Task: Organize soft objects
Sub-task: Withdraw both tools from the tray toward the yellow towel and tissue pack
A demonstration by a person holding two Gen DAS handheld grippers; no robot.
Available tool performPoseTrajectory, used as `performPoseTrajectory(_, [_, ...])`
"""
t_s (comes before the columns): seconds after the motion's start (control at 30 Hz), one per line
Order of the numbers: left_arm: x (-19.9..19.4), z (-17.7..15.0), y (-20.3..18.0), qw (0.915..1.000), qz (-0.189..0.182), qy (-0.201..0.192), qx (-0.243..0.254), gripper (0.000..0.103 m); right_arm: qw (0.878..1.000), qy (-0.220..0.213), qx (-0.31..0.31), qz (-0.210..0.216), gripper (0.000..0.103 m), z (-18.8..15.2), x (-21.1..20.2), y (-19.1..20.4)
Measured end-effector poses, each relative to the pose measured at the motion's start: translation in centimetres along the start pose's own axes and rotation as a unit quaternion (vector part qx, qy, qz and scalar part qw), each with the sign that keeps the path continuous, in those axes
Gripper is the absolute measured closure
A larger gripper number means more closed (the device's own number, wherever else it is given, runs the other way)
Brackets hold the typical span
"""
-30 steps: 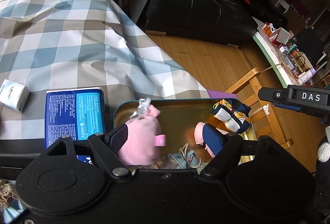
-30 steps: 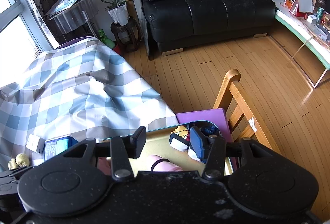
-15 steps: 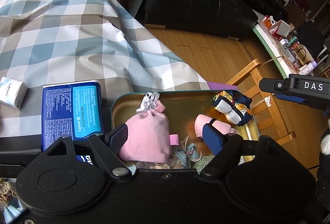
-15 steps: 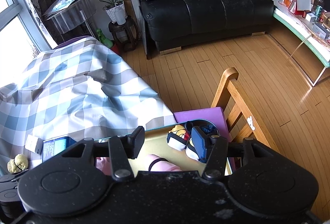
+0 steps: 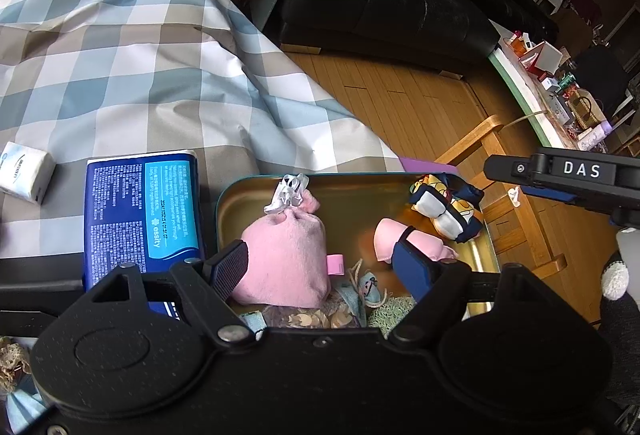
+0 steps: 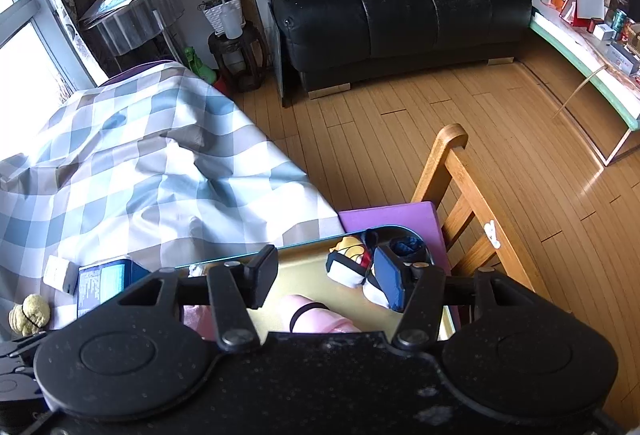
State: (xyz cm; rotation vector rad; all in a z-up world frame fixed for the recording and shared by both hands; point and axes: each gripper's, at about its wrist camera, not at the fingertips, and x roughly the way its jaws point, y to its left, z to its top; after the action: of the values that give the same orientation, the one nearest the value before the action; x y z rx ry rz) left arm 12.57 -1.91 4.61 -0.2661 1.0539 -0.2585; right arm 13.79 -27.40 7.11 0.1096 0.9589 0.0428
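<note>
Left gripper (image 5: 320, 267) open around pink pouch (image 5: 284, 263), its base hidden; right gripper (image 6: 326, 283) opening, empty.

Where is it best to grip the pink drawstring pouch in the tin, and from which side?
Probably grip the pink drawstring pouch across its round belly, coming from above. The body is soft and wide, while the tied white ribbon at its neck is thin and would likely slip.
</note>
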Motion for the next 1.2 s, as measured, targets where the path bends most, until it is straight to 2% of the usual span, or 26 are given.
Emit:
performPoseTrajectory(0.33, [-1.9,0.8,1.2,0.9999,0.005,-0.01,-0.004,0.028,1.0,0.005,-0.023,0.01,0.049,-0.1,0.4,2.5])
performPoseTrajectory(0.53, [-3.3,1.6,3.6,0.9997,0.008,-0.006,-0.021,0.028,0.999,0.01,-0.045,0.018,0.048,-0.3,0.6,4.8])
performPoseTrajectory(0.67, [-3.9,1.6,6.3,0.9989,0.037,0.003,-0.028,0.028,0.998,0.01,-0.058,0.025,0.047,-0.4,0.6,6.2])
performPoseTrajectory(0.9, [-4.0,1.5,13.7,0.9924,0.098,0.038,-0.063,0.028,0.996,0.015,-0.083,0.025,0.046,-0.8,1.2,9.0])
performPoseTrajectory(1.2, [-5.5,2.6,21.9,0.9815,0.132,0.052,-0.128,0.028,0.993,0.02,-0.111,0.027,0.045,-1.3,1.9,12.6])
